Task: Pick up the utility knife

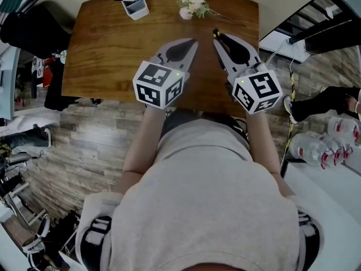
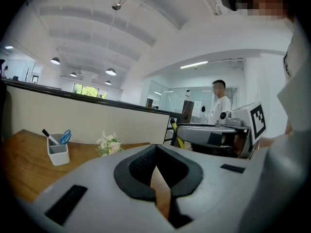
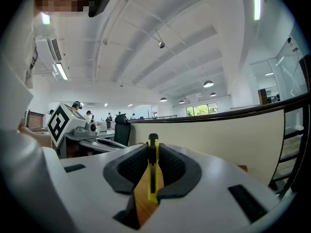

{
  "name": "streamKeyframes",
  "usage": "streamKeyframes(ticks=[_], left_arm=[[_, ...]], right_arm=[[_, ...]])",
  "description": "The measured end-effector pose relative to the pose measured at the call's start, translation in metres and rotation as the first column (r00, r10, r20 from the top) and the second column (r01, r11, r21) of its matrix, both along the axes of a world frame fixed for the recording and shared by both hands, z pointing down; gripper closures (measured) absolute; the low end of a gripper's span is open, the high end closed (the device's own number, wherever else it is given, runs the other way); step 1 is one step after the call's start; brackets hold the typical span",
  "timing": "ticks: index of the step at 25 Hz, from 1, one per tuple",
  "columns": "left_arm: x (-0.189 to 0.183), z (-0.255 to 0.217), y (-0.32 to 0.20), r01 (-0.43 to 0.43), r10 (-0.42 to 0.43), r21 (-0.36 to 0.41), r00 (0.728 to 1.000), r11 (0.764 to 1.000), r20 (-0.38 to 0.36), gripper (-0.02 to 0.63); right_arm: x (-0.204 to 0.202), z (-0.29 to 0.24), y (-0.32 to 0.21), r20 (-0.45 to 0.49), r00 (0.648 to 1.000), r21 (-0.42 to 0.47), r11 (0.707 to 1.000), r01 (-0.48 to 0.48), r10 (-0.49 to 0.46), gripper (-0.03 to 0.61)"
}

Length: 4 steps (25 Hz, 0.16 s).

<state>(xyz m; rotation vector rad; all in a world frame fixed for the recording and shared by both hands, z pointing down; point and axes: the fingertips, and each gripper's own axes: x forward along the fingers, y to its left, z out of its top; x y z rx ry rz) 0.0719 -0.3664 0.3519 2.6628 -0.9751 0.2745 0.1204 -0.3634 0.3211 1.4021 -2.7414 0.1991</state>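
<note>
The utility knife [image 3: 153, 178], yellow and black, stands on edge between the pads of my right gripper [image 3: 152, 147], which is shut on it. Its tip pokes out past the jaw tips. In the head view the knife [image 1: 215, 33] shows as a small dark and yellow end at the front of the right gripper [image 1: 216, 37], held above the wooden table [image 1: 113, 55]. My left gripper [image 1: 193, 40] hovers beside it to the left, shut with nothing between its fingers. The left gripper view shows its own tips [image 2: 155, 148] meeting, and the knife [image 2: 174, 129] off to the right.
A white pen holder [image 1: 135, 5] with blue scissors stands at the table's far left corner. A small bunch of white flowers [image 1: 192, 1] lies at the far edge. Water bottles [image 1: 333, 140] sit on the floor at the right.
</note>
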Motion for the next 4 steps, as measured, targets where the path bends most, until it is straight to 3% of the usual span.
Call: streamKeyframes(ticks=[4], left_arm=[[-0.0013, 0.0006, 0.0028, 0.004, -0.004, -0.001, 1.000, 1.000, 0.001, 0.601]], right_arm=[[-0.0012, -0.0001, 0.0030, -0.005, 1.000, 0.002, 1.000, 0.006, -0.006, 0.500]])
